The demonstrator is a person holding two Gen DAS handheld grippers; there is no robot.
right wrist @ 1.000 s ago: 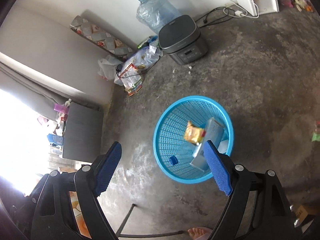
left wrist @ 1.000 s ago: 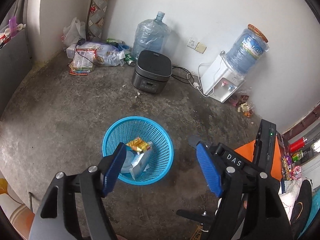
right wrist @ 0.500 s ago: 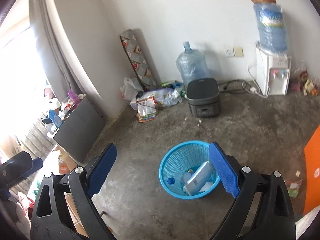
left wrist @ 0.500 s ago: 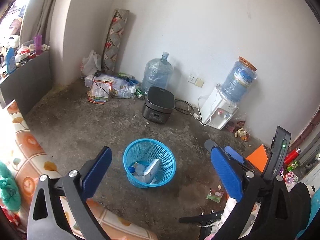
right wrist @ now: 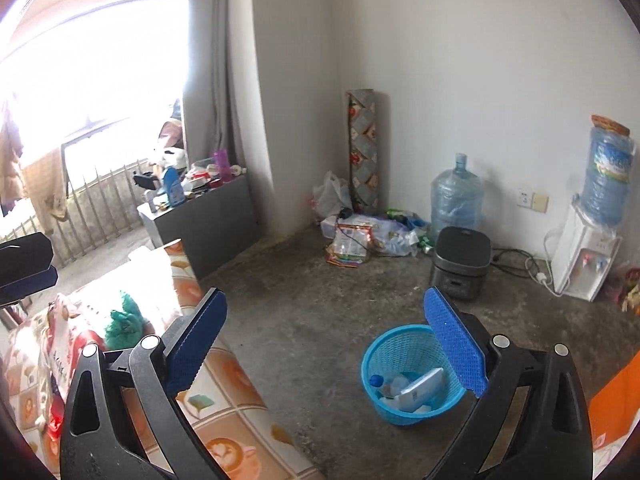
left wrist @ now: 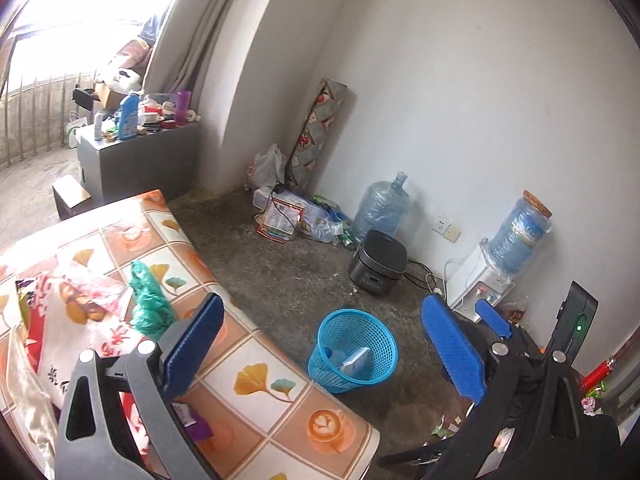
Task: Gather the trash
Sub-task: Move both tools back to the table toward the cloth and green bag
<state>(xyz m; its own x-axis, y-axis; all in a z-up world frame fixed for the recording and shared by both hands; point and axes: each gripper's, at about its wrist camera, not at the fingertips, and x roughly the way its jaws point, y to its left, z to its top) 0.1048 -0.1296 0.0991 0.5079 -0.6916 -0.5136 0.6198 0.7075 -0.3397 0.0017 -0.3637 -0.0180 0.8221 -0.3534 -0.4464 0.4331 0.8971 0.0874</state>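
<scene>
on the concrete floor the blue basket (right wrist: pixel 408 380) holds trash; both grippers' fingers are spread wide, grasping nothing.

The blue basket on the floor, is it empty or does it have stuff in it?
Not empty: the blue basket stands upright holding a white carton and a plastic bottle.

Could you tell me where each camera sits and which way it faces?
Left wrist: on the left tongs, looking down across the table to the basket; own open blue pads show.
Right wrist: on the right tongs, facing the same corner; open pads show.
Shared: basket, cooker, dispenser.
</scene>
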